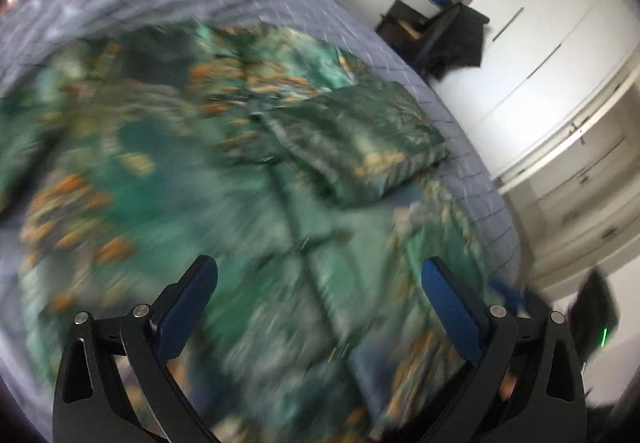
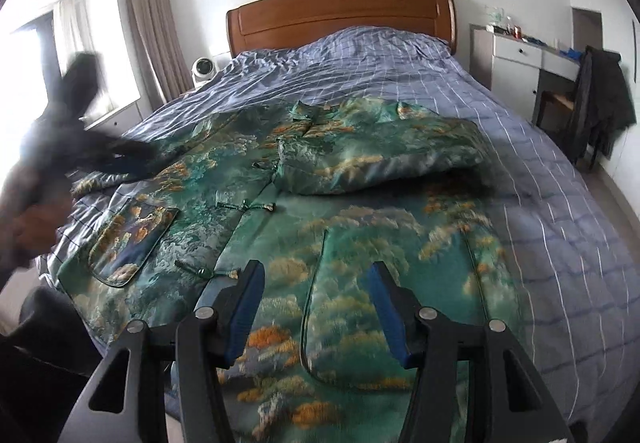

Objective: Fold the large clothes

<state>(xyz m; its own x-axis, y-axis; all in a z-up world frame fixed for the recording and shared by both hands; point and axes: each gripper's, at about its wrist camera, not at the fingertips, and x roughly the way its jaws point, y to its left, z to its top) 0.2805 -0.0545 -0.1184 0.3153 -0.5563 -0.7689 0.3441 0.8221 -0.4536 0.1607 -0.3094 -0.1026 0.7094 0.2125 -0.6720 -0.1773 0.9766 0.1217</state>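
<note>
A large green jacket (image 2: 280,211) with orange and white cloud patterns lies spread face up on the bed, its right sleeve (image 2: 384,155) folded across the chest. It also fills the blurred left wrist view (image 1: 224,179), with the folded sleeve (image 1: 360,139) at the upper right. My left gripper (image 1: 320,283) is open and empty above the jacket. My right gripper (image 2: 316,283) is open and empty over the jacket's lower hem. The left gripper also appears as a dark blur (image 2: 120,159) at the jacket's left sleeve.
The bed has a blue checked cover (image 2: 540,171) and a wooden headboard (image 2: 340,15). A white desk (image 2: 520,55) and a chair draped with a dark coat (image 2: 600,99) stand on the right. White wardrobes (image 1: 540,63) line the wall. A window with curtains (image 2: 148,23) is at the left.
</note>
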